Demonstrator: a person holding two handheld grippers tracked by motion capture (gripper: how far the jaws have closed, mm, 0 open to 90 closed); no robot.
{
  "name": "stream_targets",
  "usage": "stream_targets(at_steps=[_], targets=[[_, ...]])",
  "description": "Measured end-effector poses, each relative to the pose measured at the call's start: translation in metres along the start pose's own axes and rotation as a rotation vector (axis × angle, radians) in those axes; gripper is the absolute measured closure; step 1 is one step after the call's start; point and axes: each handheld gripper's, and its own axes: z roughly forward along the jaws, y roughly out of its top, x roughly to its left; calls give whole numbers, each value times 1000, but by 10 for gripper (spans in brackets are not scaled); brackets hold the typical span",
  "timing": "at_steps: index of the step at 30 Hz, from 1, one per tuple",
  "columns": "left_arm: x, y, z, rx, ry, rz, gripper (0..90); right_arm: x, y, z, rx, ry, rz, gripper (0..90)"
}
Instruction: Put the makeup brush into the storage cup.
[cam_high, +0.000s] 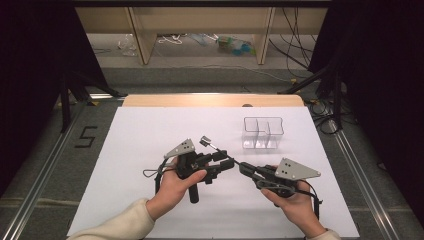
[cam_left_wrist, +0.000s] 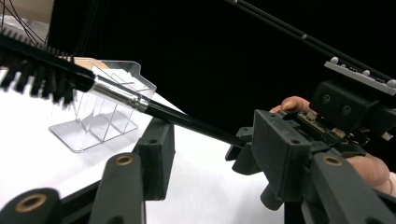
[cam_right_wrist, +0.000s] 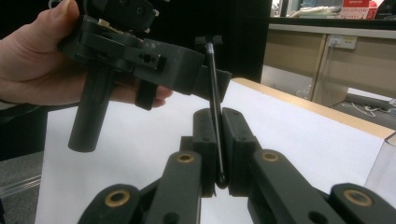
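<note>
Two claws meet over the desk (cam_high: 150, 145): the right claw (cam_right_wrist: 218, 140) clenches the brush (cam_left_wrist: 121, 93) by its handle end, its length running through the half-open left claw (cam_left_wrist: 205, 144) toward the clear box (cam_high: 263, 132).

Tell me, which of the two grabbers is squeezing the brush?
The right gripper: its jaws are pressed shut on the thin black handle of the brush. The left gripper has its jaws apart around the handle, not pressing on it.

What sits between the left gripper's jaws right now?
The brush, its black handle passing between the left gripper jaws untouched, seen in the left gripper view.
</note>
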Motion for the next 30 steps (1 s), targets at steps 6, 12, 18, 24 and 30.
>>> stream_targets(at_steps=[6, 12, 18, 24, 30], targets=[[0, 1, 1, -18, -13, -7, 581, 0, -1, 2, -13, 4, -2, 855], [1, 2, -1, -39, -13, -20, 675, 2, -2, 3, 23, -4, -13, 854], [-1, 3, -2, -55, -22, -16, 720, 4, -2, 4, 48, -5, -31, 855], [-2, 3, -3, -67, -28, -16, 751, 5, -3, 7, 49, -1, -41, 854], [-4, 4, -4, -73, -49, -12, 783, 6, -4, 8, 62, -5, -48, 854]])
